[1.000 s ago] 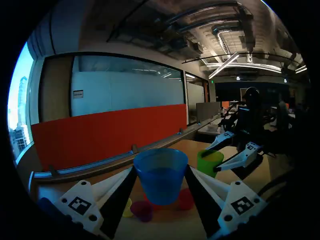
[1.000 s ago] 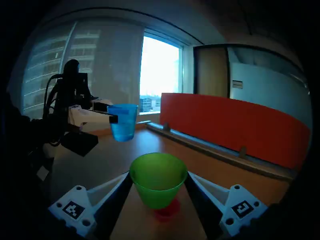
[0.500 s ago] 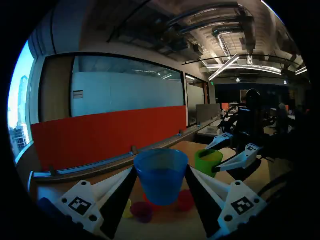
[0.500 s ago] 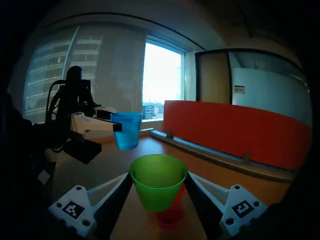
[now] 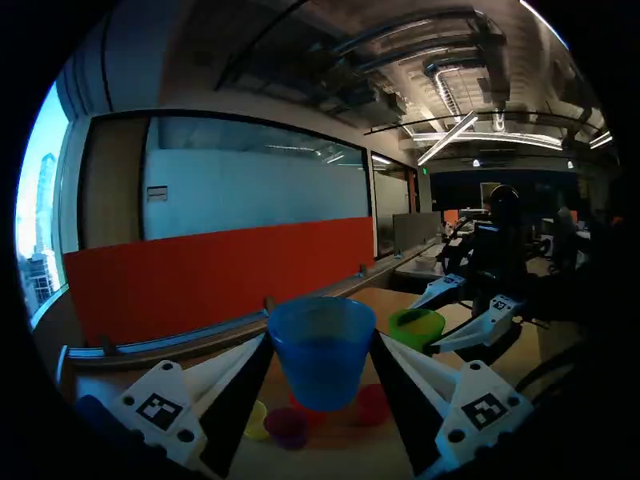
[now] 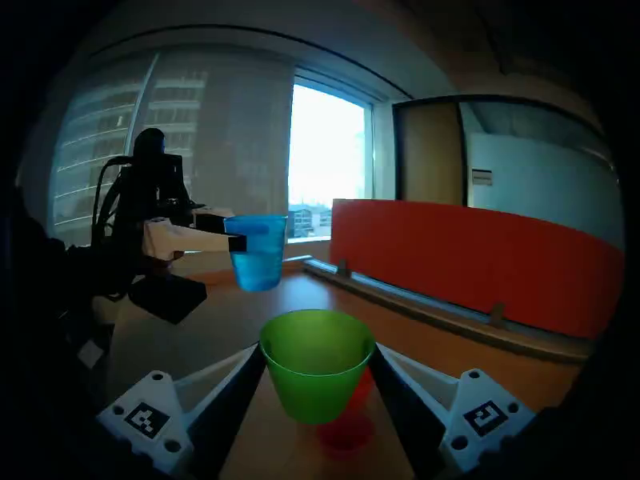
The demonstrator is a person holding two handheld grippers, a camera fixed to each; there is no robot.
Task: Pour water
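Note:
In the left gripper view my left gripper (image 5: 322,362) is shut on a translucent blue cup (image 5: 322,348) with water in it, held upright above the table. Beyond it to the right, the right gripper (image 5: 432,324) holds a green cup (image 5: 416,326). In the right gripper view my right gripper (image 6: 318,376) is shut on the green cup (image 6: 318,364), upright and seemingly empty. Farther off at upper left, the left gripper (image 6: 240,244) carries the blue cup (image 6: 258,250) at a higher level.
Small cups sit on the wooden table (image 5: 392,298) under the blue cup: a yellow one (image 5: 256,418), a purple one (image 5: 286,424), a red one (image 5: 370,402). A red cup (image 6: 346,424) stands below the green cup. An orange partition (image 6: 480,264) runs along the table's far edge.
The blue cup has drifted closer toward the green cup in the right gripper view. The green cup has sunk slightly in the left gripper view. Both stay gripped and upright.

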